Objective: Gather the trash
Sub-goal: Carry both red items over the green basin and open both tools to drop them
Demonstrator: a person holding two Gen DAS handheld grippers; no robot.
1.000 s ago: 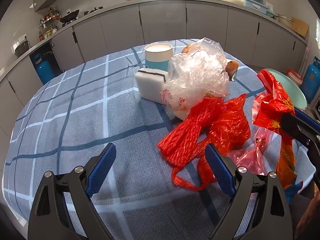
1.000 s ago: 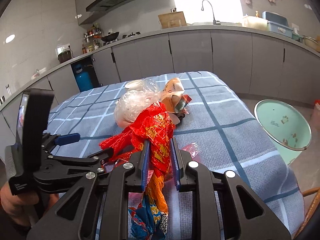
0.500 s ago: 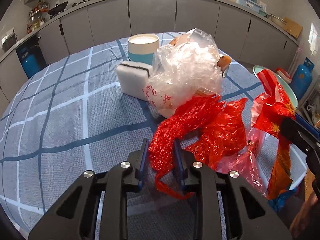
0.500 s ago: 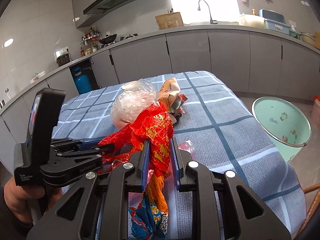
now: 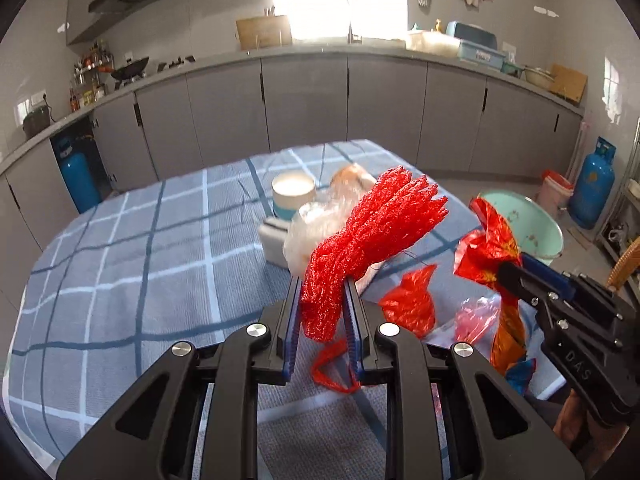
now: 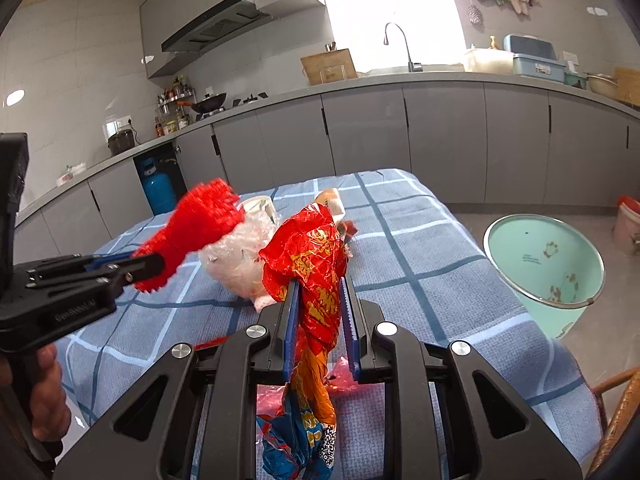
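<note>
The left claw (image 5: 322, 312) was clenched on a red net bag (image 5: 372, 240), held up off the worktop (image 5: 120, 260) so it could be carried away. The right claw (image 6: 318, 312) was clenched on a crinkly red wrapper (image 6: 312, 256), likely for the same reason. More trash lay on the checked blue cloth: a clear plastic bag (image 6: 236, 264), a small red bag (image 5: 412, 304) and a pink scrap (image 5: 476, 316). A cup (image 5: 292, 194) and a white sponge (image 5: 274, 242) sat there too. A green bin (image 6: 548, 264) stood on the floor just beside the worktop, probably for the trash. Grey kitchen cupboards (image 6: 440, 140) ran around the room.
</note>
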